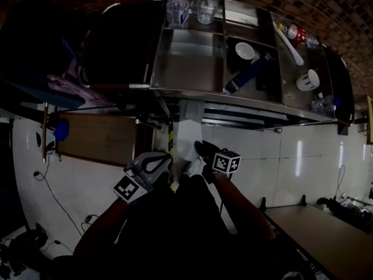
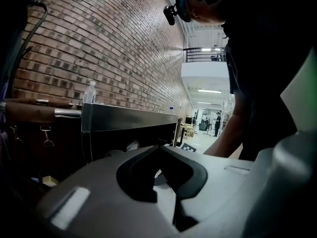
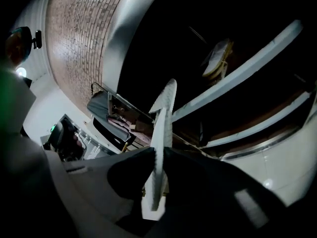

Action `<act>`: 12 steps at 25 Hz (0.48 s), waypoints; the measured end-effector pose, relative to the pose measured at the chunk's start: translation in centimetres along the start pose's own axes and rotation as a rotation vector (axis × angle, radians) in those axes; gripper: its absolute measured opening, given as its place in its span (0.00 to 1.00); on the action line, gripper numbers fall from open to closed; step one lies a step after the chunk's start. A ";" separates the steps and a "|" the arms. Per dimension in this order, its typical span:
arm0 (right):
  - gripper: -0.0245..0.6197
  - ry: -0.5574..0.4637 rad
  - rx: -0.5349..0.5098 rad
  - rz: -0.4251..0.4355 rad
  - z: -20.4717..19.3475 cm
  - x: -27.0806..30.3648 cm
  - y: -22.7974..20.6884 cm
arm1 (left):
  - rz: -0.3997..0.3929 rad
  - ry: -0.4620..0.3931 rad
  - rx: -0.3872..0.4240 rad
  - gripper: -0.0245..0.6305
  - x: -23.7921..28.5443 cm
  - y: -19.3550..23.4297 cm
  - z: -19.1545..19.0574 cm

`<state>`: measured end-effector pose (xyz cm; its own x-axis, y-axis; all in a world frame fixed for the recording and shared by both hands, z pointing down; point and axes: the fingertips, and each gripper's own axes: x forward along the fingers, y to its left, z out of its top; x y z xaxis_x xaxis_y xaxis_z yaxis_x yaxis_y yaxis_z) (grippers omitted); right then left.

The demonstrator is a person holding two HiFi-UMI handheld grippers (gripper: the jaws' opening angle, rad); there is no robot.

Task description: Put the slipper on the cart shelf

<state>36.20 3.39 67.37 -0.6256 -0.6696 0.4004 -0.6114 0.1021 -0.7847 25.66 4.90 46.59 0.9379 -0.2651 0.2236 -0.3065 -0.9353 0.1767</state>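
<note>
White floor tiles (image 1: pixel 303 156) and a brick wall (image 1: pixel 326 4) surround a metal cart (image 1: pixel 233 98), whose top shelf carries a water bottle (image 1: pixel 178 7) and a glass cup (image 1: pixel 206 9). The right gripper (image 1: pixel 199 147) has its fingers pinching the sole of a white slipper (image 1: pixel 187 136), seen edge-on in its own view (image 3: pixel 161 148). The slipper hangs above the floor just in front of the cart's lower rails, resting on no shelf. The left gripper (image 1: pixel 163 161) sits close beside it, its fingers (image 2: pixel 143 170) pressed together at the tips and holding nothing.
</note>
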 end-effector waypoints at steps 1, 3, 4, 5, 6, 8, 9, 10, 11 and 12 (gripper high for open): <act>0.13 -0.004 0.006 -0.004 0.6 0.8 -0.3 | -0.002 -0.006 0.000 0.04 0.1 0.3 0.1; 0.13 -0.009 0.005 -0.006 1.8 2.3 -0.8 | -0.009 -0.018 -0.002 0.04 0.3 0.6 0.2; 0.13 -0.007 0.003 -0.008 2.3 3.1 -1.1 | -0.012 -0.021 -0.006 0.04 0.3 0.7 0.2; 0.13 -0.005 0.007 -0.014 2.8 3.9 -1.6 | -0.014 -0.022 -0.013 0.04 0.3 0.8 0.2; 0.13 -0.006 0.017 -0.023 3.3 4.6 -2.1 | -0.013 -0.022 -0.021 0.04 0.2 0.8 0.2; 0.13 -0.022 0.054 -0.043 4.5 5.8 -3.2 | -0.011 -0.023 -0.029 0.04 0.0 0.9 0.0; 0.13 -0.036 0.074 -0.052 5.2 6.2 -3.7 | -0.008 -0.022 -0.032 0.04 -0.2 1.0 -0.2; 0.13 -0.051 0.088 -0.060 6.0 6.6 -4.2 | -0.005 -0.019 -0.037 0.04 -0.3 1.2 -0.4; 0.13 -0.062 0.094 -0.068 6.7 7.0 -4.6 | -0.002 -0.014 -0.042 0.04 -0.5 1.3 -0.6; 0.13 -0.065 0.093 -0.073 7.3 7.4 -4.9 | 0.002 -0.009 -0.044 0.04 -0.7 1.4 -0.8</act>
<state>38.16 -7.45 70.70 -0.5463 -0.7194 0.4289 -0.6050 -0.0152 -0.7961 24.40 3.96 47.47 0.9387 -0.2690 0.2157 -0.3149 -0.9237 0.2181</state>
